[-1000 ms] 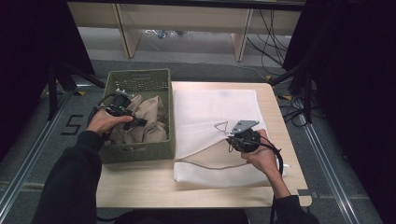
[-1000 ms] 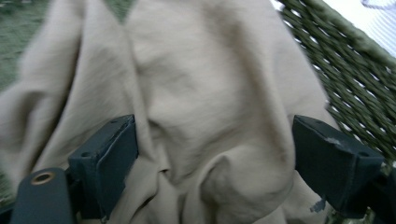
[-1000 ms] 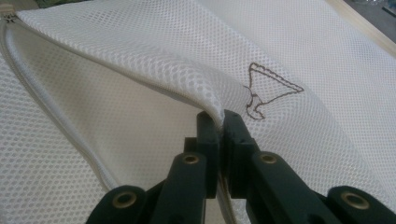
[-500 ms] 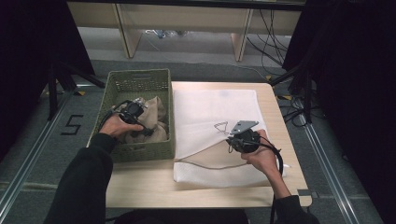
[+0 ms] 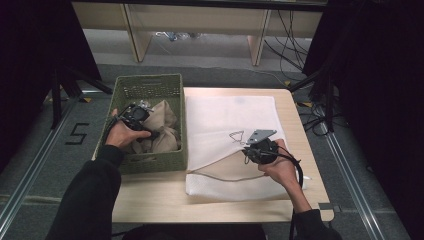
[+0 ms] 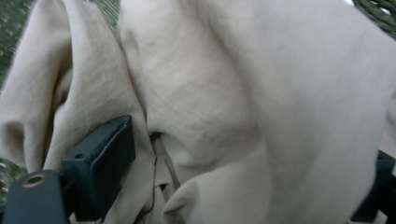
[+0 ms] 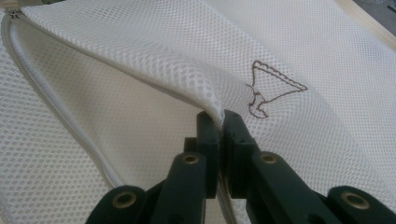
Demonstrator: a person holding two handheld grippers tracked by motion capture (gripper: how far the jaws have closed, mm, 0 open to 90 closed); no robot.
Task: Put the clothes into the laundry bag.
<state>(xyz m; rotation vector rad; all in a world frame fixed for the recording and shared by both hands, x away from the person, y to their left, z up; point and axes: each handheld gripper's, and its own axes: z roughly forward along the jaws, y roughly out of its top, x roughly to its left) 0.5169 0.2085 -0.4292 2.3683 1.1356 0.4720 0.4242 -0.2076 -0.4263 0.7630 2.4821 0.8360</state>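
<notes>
Your left gripper has moved deeper into the basket at the worktop's left edge, jaws apart around beige cloth; your right gripper clamps the mesh bag's edge.

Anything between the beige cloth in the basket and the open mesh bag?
Only the green basket's right wall, which the beige cloth must clear. The right gripper holds the mesh bag's upper layer lifted, mouth facing the basket; left gripper jaws straddle the cloth.
</notes>
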